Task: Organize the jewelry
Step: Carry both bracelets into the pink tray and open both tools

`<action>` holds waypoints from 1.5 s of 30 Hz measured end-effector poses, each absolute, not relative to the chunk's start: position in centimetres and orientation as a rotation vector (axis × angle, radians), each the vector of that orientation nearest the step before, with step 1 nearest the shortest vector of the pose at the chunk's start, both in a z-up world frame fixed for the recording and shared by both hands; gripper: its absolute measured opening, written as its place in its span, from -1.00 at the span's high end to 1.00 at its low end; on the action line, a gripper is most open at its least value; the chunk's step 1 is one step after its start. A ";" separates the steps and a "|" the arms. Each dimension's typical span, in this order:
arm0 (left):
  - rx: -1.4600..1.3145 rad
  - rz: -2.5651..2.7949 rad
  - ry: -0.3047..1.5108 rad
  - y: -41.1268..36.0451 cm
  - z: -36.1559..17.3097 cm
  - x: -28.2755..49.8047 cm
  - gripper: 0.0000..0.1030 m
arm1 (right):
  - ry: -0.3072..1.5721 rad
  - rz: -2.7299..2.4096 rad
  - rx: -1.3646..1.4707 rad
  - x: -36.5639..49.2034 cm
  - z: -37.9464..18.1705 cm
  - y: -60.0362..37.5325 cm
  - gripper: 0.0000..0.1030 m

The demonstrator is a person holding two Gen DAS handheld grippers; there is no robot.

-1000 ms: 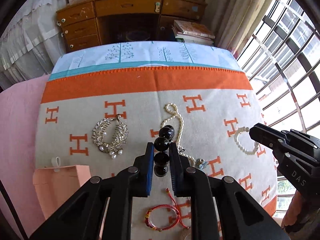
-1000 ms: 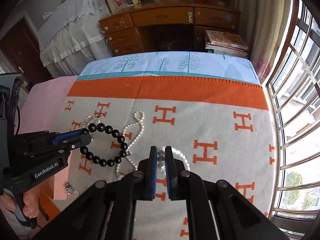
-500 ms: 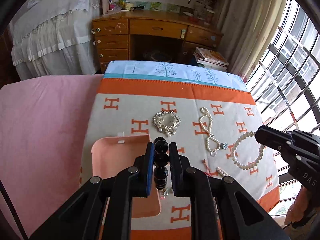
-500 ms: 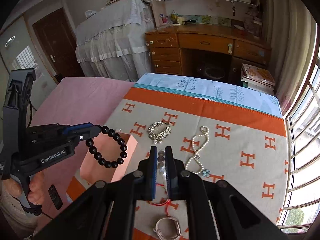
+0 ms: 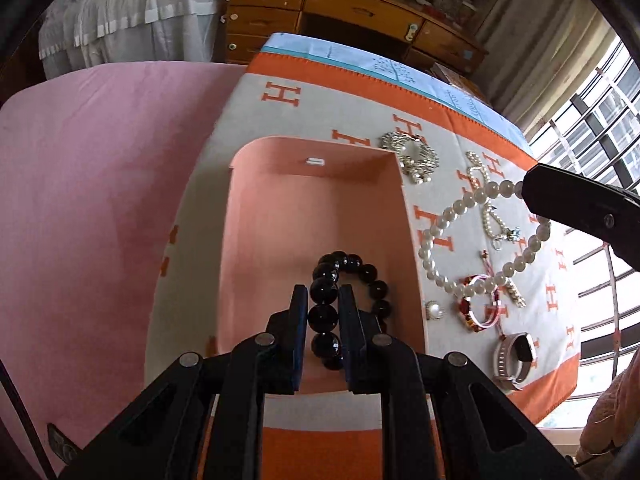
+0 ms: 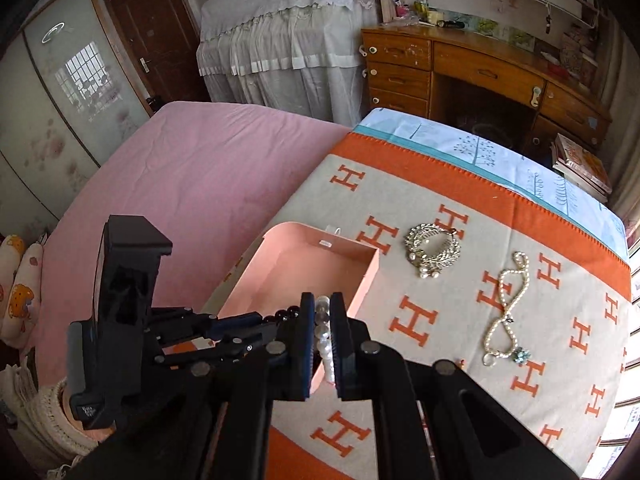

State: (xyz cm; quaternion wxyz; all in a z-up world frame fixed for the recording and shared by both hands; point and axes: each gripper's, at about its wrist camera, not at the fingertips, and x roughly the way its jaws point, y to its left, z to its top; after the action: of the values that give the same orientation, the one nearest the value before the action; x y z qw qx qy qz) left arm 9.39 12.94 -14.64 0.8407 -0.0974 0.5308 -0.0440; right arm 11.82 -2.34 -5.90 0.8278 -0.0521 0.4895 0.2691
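My left gripper (image 5: 323, 294) is shut on a black bead bracelet (image 5: 354, 266), whose loop hangs down inside the open pink box (image 5: 280, 208). Whether the beads touch the box floor I cannot tell. My right gripper (image 6: 322, 300) is shut on a white pearl bracelet (image 6: 325, 336) just above the box's near right corner (image 6: 362, 284). In the left wrist view the pearl bracelet (image 5: 452, 216) dangles from the right gripper (image 5: 532, 190), to the right of the box and over the blanket. In the right wrist view the left gripper (image 6: 276, 320) reaches in from the left with black beads (image 6: 286, 313) at its tip.
On the orange-and-grey H-pattern blanket (image 6: 440, 320) lie a gold leaf piece (image 6: 432, 246), a pearl necklace (image 6: 506, 308), a red cord bracelet (image 5: 476, 308), a small pearl piece (image 5: 434, 311) and a watch (image 5: 514, 356). A pink sheet (image 5: 100, 180) lies left; a wooden desk (image 6: 480, 72) stands behind.
Both grippers have swung left from above the scattered jewellery to the pink box, each still carrying its bracelet. The black bracelet has come down into the box.
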 end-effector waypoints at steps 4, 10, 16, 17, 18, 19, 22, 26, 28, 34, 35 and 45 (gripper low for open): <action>-0.166 -0.032 1.074 14.0 -14.8 8.4 0.47 | 1.061 0.592 -0.109 12.4 -7.1 -0.4 0.86; -0.133 0.035 0.950 14.8 -13.6 6.4 -0.30 | 1.086 0.607 -0.087 13.9 -8.6 2.2 0.86; -0.141 0.056 0.934 15.5 -13.2 5.4 -0.34 | 1.130 0.649 -0.041 15.5 -10.3 4.7 0.85; -0.141 0.057 0.932 15.6 -13.1 5.2 -0.34 | 1.132 0.652 -0.034 15.7 -10.6 5.0 0.85; -0.142 0.059 0.930 15.6 -13.0 5.0 -0.35 | 1.134 0.644 -0.034 15.9 -10.9 5.2 0.85; -0.144 0.061 0.926 15.7 -13.0 4.8 -0.38 | 1.134 0.627 -0.039 16.1 -11.2 5.3 0.85; -0.154 0.053 0.912 15.8 -12.8 4.5 -0.47 | 1.152 0.546 -0.056 16.9 -12.5 5.0 0.74; -0.160 0.037 0.914 15.7 -12.8 4.4 -0.48 | 1.191 0.499 -0.008 17.7 -13.7 3.3 0.52; -0.160 0.024 0.921 15.3 -12.9 4.4 -0.48 | 1.183 0.494 0.015 17.4 -13.7 2.2 0.52; -0.161 0.002 0.925 14.2 -12.8 4.5 -0.48 | 1.104 0.483 0.022 15.1 -12.4 -0.8 0.52; -0.159 0.001 0.924 14.0 -12.7 4.5 -0.48 | 1.087 0.477 0.021 14.6 -12.0 -1.2 0.52; -0.140 -0.021 0.906 11.6 -11.7 4.1 -0.48 | 0.876 0.436 0.076 9.1 -8.7 -8.2 0.52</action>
State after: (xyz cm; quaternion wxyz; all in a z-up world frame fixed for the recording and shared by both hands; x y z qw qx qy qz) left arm 4.11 11.58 -11.72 0.8967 -0.0677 0.4373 -0.0103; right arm 9.07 -8.20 -8.69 0.8819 0.0363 0.4207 0.2094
